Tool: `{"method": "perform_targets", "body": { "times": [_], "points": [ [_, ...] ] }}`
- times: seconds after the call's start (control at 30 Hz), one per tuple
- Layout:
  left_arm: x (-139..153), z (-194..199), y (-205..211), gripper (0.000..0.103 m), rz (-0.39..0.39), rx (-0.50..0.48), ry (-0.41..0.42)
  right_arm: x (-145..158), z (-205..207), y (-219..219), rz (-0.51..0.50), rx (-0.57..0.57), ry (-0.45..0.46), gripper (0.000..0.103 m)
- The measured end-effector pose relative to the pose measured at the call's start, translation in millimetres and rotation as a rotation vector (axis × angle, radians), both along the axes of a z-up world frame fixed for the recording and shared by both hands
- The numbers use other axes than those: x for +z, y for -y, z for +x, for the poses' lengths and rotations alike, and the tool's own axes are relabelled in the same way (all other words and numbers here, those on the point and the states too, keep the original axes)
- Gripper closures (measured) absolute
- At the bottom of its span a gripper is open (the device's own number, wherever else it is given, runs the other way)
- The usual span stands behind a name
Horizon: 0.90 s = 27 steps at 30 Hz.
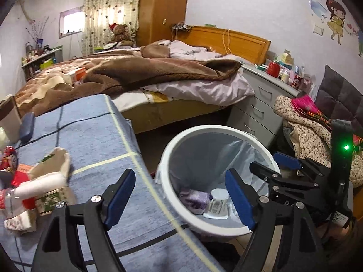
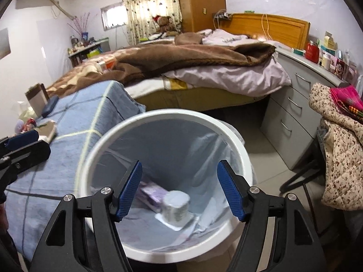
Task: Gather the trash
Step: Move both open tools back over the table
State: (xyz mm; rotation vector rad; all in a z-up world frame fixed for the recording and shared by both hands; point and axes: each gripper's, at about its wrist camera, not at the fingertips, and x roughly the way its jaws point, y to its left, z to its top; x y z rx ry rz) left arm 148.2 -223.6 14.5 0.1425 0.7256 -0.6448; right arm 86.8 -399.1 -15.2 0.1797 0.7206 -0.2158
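Left wrist view: the left gripper [image 1: 181, 195] fills the bottom of the frame, its blue fingers [image 1: 120, 195] spread wide with nothing between them. It hangs over the edge where the blue checked tabletop [image 1: 95, 140] meets the white bin [image 1: 217, 131]. The bin, lower centre, is lined with a clear bag and holds a purple packet [image 1: 196, 198] and an upturned cup [image 1: 216, 202]; print runs round the cup's side, too small to read. At the left edge lie more scraps: a red can [image 1: 9, 161], a green-labelled carton [image 1: 53, 200] whose writing is blurred, and white tissue [image 1: 43, 183]. The right gripper [image 1: 279, 170] shows at the right, over the bin's far rim.

Right wrist view: the right gripper [image 2: 179, 190] hovers straight over the bin [image 2: 163, 115], fingers [image 2: 230, 192] spread and empty. Below lie the packet [image 2: 152, 192] and cup [image 2: 175, 206], blurred, lettering unreadable. The left gripper [image 2: 20, 145] pokes in at the left edge above the tabletop [image 2: 68, 158]. A bed [image 2: 181, 63] fills the background.
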Motion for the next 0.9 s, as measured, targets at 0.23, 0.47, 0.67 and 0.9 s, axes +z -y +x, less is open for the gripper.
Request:
{"method": "perform_targets", "body": {
  "times": [0.23, 0.47, 0.67, 0.9],
  "points": [
    [8, -6, -49, 0.019, -0.033, 0.089, 0.026, 14, 4, -33, -0.01, 0.096, 0.073, 0.033],
    [9, -4, -110, 0.018, -0.039, 0.227, 0.041, 14, 20, -79, -0.027, 0.216, 0.08, 0.033],
    [8, 1, -166, 0.017, -0.048, 0.344, 0.046, 15, 35, -117, -0.034, 0.315, 0.085, 0.033],
    [7, 9, -219, 0.017, -0.035, 0.442, 0.054, 16, 50, -154, -0.034, 0.423, 0.078, 0.033]
  ]
}}
